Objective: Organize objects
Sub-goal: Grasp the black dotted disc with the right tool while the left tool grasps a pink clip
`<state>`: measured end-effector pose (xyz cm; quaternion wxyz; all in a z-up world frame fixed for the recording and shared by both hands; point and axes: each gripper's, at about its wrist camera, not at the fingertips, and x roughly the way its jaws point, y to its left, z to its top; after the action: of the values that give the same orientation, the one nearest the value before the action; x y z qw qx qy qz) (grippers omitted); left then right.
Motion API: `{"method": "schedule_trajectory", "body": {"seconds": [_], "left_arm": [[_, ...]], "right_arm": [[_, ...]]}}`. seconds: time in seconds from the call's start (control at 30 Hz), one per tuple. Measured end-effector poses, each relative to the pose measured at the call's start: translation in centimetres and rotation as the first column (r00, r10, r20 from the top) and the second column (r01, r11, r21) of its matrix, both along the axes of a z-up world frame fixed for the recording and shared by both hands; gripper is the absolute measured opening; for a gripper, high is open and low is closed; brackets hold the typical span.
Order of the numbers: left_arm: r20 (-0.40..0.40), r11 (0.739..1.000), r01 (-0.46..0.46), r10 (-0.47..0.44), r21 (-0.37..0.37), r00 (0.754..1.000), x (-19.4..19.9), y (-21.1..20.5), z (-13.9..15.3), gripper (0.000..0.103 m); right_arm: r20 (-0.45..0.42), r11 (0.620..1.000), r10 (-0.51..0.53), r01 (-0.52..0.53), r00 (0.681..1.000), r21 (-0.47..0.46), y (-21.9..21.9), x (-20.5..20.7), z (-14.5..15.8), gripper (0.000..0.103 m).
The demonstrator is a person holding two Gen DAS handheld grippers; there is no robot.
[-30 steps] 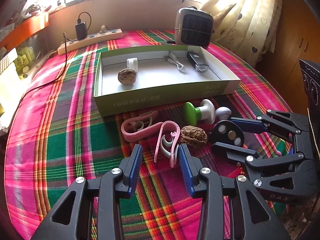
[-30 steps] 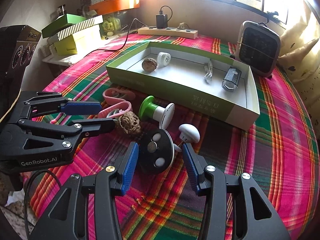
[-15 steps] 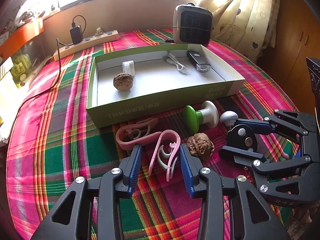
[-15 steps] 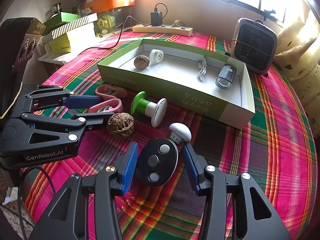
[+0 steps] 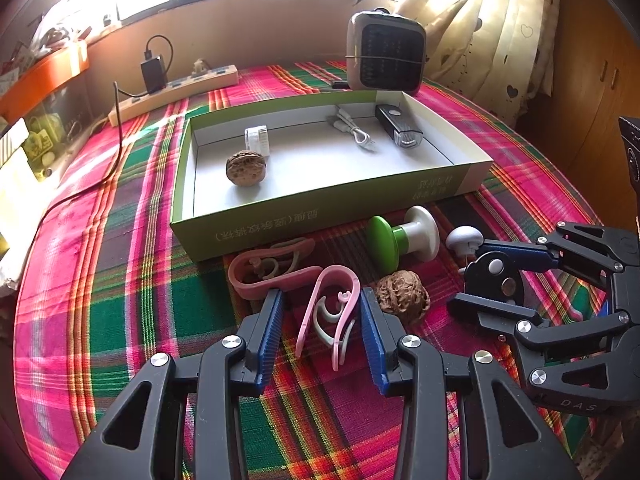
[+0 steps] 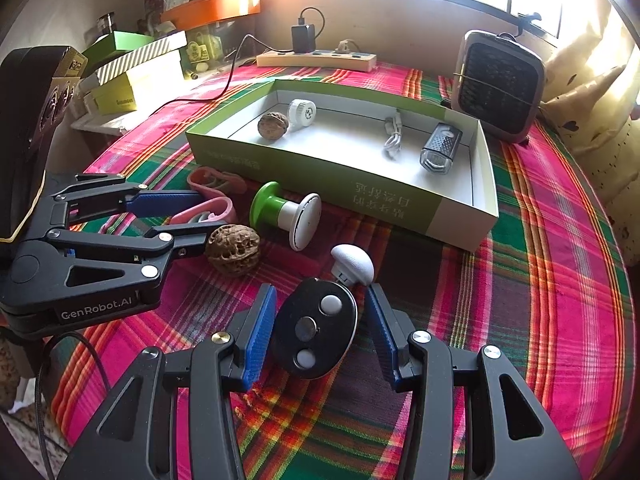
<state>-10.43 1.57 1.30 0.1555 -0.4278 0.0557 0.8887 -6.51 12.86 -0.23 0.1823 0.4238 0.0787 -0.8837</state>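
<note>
My left gripper (image 5: 322, 316) is open, its blue pads on either side of a pink clip (image 5: 332, 308) lying on the plaid cloth. My right gripper (image 6: 320, 320) is open around a black oval remote (image 6: 314, 330) with three round buttons; it also shows in the left wrist view (image 5: 496, 280). A walnut (image 5: 402, 292) lies between the two grippers. A second, darker pink clip (image 5: 272, 270), a green and white knob (image 5: 400, 236) and a white mushroom-shaped piece (image 6: 354, 262) lie near the green box (image 5: 320, 210).
The box holds a walnut (image 5: 245, 167), a white roll (image 5: 257, 140), a white cable (image 5: 354, 130) and a black light (image 5: 400, 130). A small heater (image 5: 386, 58) and a power strip (image 5: 176, 90) stand behind it. Cardboard boxes (image 6: 132, 68) are stacked at the far left.
Both grippers have moved forward over the cloth. The pink clip now lies between the left pads and the black remote between the right pads. Both stay open.
</note>
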Motion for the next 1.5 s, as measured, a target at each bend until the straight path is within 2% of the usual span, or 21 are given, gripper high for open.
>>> {"method": "schedule_trajectory", "body": {"seconds": [0.37,0.67,0.9,1.2,1.3,1.5], "left_arm": [[-0.005,1.000,-0.003,0.003,-0.010,1.000,0.03,0.09,0.01,0.036],[-0.010,1.000,-0.020,0.020,-0.019,1.000,0.10,0.00,0.04,0.024],[-0.010,1.000,-0.019,0.019,-0.020,1.000,0.10,0.02,0.03,0.022],[-0.011,1.000,-0.019,0.019,-0.021,1.000,0.20,0.01,0.00,0.022],[-0.011,1.000,-0.019,0.019,-0.019,1.000,0.22,-0.02,0.00,0.022],[-0.011,1.000,-0.020,0.019,-0.019,1.000,0.22,-0.05,0.00,0.022]], "right_arm": [[0.000,1.000,-0.002,0.002,1.000,-0.003,0.13,0.07,-0.03,0.047],[-0.002,1.000,-0.002,0.002,1.000,0.003,0.20,0.08,0.01,0.047],[-0.004,1.000,-0.004,0.004,1.000,0.003,0.21,0.21,-0.02,0.039],[-0.004,1.000,-0.006,0.006,1.000,0.002,0.18,0.22,-0.02,0.038],[-0.003,1.000,-0.006,0.006,1.000,-0.007,0.28,0.18,0.04,0.027],[-0.004,1.000,-0.005,0.005,1.000,-0.004,0.09,0.18,0.07,0.027]]}}
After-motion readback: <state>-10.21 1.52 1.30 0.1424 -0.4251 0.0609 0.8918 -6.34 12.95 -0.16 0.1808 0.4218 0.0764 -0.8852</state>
